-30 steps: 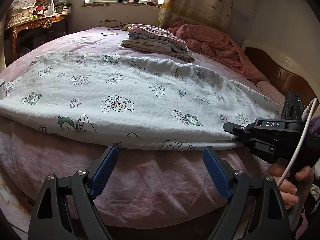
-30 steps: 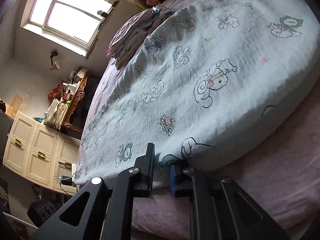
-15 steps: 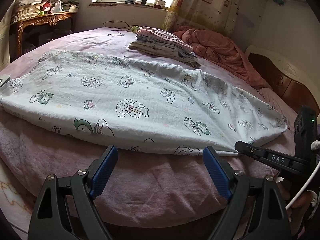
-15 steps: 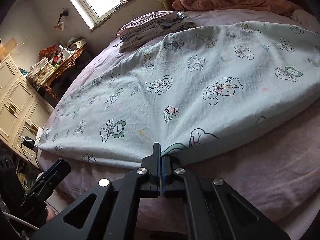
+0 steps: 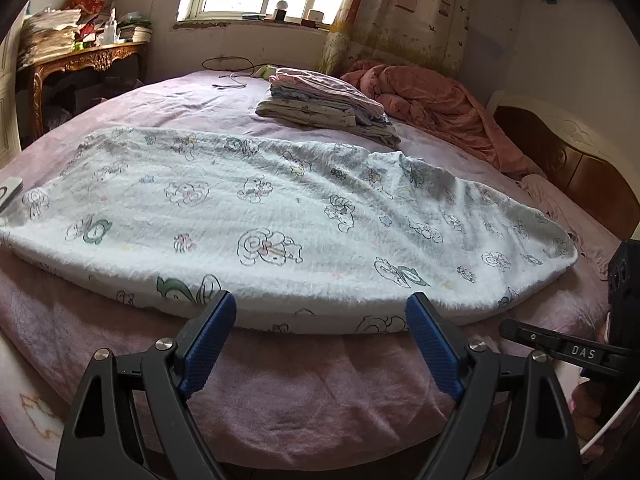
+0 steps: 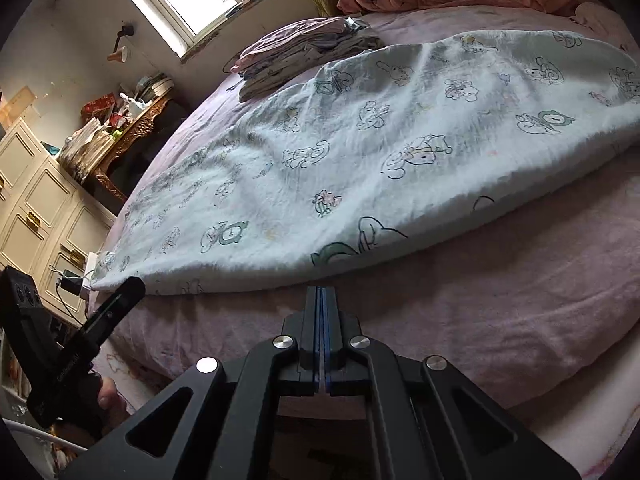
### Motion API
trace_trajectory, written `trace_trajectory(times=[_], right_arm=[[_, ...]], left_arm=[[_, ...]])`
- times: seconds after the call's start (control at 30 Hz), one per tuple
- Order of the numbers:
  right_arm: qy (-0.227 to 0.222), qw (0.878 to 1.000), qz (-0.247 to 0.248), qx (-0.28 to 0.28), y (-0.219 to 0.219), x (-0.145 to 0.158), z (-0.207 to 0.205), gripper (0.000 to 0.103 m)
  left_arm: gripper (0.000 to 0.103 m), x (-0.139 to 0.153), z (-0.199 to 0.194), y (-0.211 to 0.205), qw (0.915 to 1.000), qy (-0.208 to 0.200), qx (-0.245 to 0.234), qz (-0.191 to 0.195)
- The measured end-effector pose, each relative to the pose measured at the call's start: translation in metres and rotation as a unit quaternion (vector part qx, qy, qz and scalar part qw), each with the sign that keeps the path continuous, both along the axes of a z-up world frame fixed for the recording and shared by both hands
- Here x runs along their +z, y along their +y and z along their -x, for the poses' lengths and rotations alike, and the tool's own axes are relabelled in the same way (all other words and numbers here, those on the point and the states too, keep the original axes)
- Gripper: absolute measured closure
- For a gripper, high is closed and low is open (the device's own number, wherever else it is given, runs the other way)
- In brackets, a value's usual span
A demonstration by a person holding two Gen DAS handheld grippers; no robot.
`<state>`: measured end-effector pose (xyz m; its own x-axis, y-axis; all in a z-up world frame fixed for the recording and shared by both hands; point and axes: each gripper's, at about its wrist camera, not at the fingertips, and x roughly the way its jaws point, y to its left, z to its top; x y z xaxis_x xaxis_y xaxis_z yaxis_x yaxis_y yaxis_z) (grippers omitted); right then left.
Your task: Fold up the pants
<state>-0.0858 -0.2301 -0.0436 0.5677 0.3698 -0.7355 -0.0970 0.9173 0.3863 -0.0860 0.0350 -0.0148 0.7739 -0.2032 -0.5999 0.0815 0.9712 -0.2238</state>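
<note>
both grippers are backing off the pants (image 5: 280,216), lying crosswise on the bed (image 5: 304,392) just ahead; left gripper (image 5: 320,316) jaws gaping, nearer; right gripper (image 6: 322,294) jaws pressing together, gripping nothing.

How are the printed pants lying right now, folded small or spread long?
Spread long. The pants lie stretched flat across the bed, with neither the open left gripper nor the shut right gripper holding them.

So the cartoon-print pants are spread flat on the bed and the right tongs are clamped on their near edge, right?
Not quite. The pants do lie spread on the bed, but the right tongs are shut on nothing, just short of the near edge, as the right wrist view shows.
</note>
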Motion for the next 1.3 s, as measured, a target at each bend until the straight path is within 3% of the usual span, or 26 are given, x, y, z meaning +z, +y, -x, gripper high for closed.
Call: trace_trajectory(times=[0.13, 0.2, 0.23, 0.3, 0.4, 0.5, 0.67, 0.73, 0.87, 0.93, 0.97, 1.03, 1.1, 1.3], right_arm=[[-0.048, 0.998, 0.031, -0.003, 0.002, 0.024, 0.005, 0.103], [-0.082, 0.995, 0.054, -0.012, 0.006, 0.04, 0.0, 0.103], [-0.092, 0.994, 0.061, -0.018, 0.009, 0.046, -0.006, 0.103], [-0.105, 0.991, 0.076, -0.027, 0.014, 0.052, -0.017, 0.102], [-0.11, 0.987, 0.114, -0.032, 0.029, 0.045, -0.03, 0.102], [-0.088, 0.989, 0.115, -0.016, 0.04, 0.026, -0.036, 0.102], [-0.044, 0.993, 0.108, 0.0, 0.04, -0.007, -0.031, 0.102], [-0.051, 0.993, 0.109, 0.0, 0.036, -0.007, -0.023, 0.102], [-0.056, 0.992, 0.115, 0.004, 0.036, 0.004, -0.017, 0.102], [-0.075, 0.991, 0.11, 0.007, 0.039, 0.016, -0.018, 0.102], [-0.087, 0.99, 0.112, 0.008, 0.042, 0.021, -0.019, 0.101], [-0.097, 0.989, 0.112, 0.005, 0.05, 0.027, -0.024, 0.096], [-0.095, 0.99, 0.104, 0.008, 0.056, 0.027, -0.031, 0.09], [-0.057, 0.992, 0.113, 0.024, 0.07, -0.004, -0.03, 0.09]], left_arm=[[0.018, 0.012, -0.025, -0.002, 0.9987, -0.017, -0.003, -0.048], [0.034, 0.011, -0.042, -0.005, 0.9975, -0.004, -0.008, -0.07], [0.051, 0.008, -0.051, -0.005, 0.997, 0.013, -0.015, -0.075], [0.066, 0.002, -0.061, -0.004, 0.9969, 0.04, -0.03, -0.061], [0.078, -0.012, -0.063, 0.0, 0.9963, 0.068, -0.036, -0.038], [0.083, -0.026, -0.054, -0.001, 0.9951, 0.081, -0.034, -0.044], [0.083, -0.03, -0.035, -0.001, 0.9951, 0.069, -0.033, -0.064], [0.083, -0.031, -0.03, -0.001, 0.9943, 0.062, -0.031, -0.081], [0.082, -0.02, -0.024, 0.006, 0.9957, 0.056, -0.029, -0.067], [0.074, -0.01, -0.023, 0.01, 0.9963, 0.038, -0.023, -0.073], [0.063, -0.006, -0.024, 0.012, 0.9964, 0.03, -0.017, -0.077], [0.057, 0.001, -0.027, 0.02, 0.9963, 0.016, 0.0, -0.084], [0.057, 0.003, -0.033, 0.033, 0.9957, 0.018, 0.024, -0.087], [0.057, -0.014, -0.04, 0.094, 0.9896, 0.053, 0.097, -0.092]])
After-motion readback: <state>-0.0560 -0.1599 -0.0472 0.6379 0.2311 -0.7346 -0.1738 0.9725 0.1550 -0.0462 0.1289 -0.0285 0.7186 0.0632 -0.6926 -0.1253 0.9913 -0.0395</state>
